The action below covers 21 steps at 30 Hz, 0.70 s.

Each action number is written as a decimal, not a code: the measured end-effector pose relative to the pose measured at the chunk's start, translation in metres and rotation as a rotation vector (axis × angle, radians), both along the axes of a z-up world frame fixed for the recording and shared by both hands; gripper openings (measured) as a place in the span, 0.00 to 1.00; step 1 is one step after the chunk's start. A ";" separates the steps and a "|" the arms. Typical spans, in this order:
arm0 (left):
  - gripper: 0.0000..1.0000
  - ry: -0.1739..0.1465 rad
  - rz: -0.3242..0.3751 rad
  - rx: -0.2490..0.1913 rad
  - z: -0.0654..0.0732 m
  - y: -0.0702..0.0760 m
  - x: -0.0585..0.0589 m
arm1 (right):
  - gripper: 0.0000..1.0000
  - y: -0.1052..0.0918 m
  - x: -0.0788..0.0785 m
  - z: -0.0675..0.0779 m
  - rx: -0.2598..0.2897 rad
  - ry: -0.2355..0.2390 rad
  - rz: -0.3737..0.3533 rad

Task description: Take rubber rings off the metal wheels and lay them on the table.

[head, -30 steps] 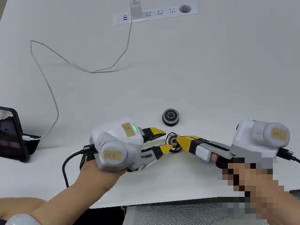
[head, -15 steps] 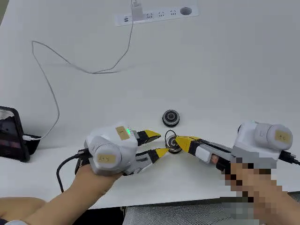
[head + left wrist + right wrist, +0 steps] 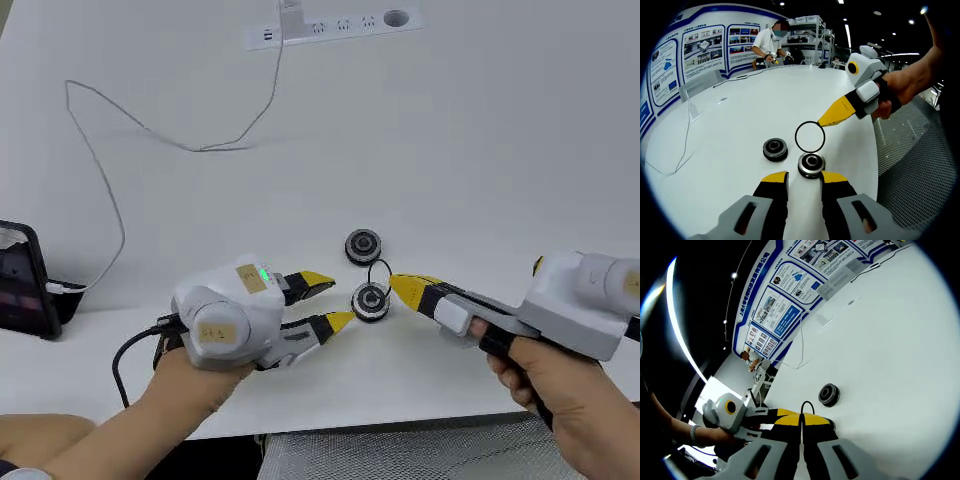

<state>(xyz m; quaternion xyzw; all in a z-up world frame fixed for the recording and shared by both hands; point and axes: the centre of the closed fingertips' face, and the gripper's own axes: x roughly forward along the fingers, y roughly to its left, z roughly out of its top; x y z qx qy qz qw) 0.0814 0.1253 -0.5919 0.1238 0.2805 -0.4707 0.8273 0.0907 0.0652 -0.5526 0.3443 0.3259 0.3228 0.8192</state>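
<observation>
In the head view the left hand-held gripper (image 3: 330, 300) rests low over the white worktop (image 3: 480, 150) with its jaws spread. The near metal wheel (image 3: 370, 300) sits just off its tips at 3 o'clock, and the far metal wheel (image 3: 363, 245) lies at 12 o'clock of the near one. In the left gripper view the near metal wheel (image 3: 811, 165) lies just ahead of the spread jaws and the far metal wheel (image 3: 775, 149) at its 10 o'clock, while the right hand-held gripper (image 3: 826, 120), its jaws pressed together, pinches the rubber ring (image 3: 796, 136) clear of the wheel at its 12 o'clock. In the right gripper view the thin rubber ring (image 3: 806, 402) arcs up from the closed tips, with the far metal wheel (image 3: 829, 394) at 1 o'clock.
</observation>
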 end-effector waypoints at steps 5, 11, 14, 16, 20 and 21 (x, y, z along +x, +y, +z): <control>0.25 0.002 0.002 -0.002 0.000 0.000 0.000 | 0.01 -0.010 0.000 0.002 -0.004 0.000 -0.031; 0.26 0.005 0.003 -0.003 -0.001 0.000 -0.002 | 0.01 -0.026 0.003 -0.002 -0.010 0.010 -0.075; 0.26 0.007 0.004 -0.006 -0.001 0.000 -0.002 | 0.01 -0.033 0.005 -0.007 -0.021 0.019 -0.095; 0.25 0.009 0.005 -0.007 -0.001 -0.001 -0.003 | 0.01 -0.038 0.007 -0.011 -0.027 0.025 -0.108; 0.25 0.011 0.008 -0.009 0.000 0.000 -0.003 | 0.01 -0.046 0.009 -0.019 -0.036 0.042 -0.126; 0.25 0.011 0.007 -0.006 0.000 0.000 -0.003 | 0.01 -0.047 0.010 -0.020 -0.035 0.047 -0.132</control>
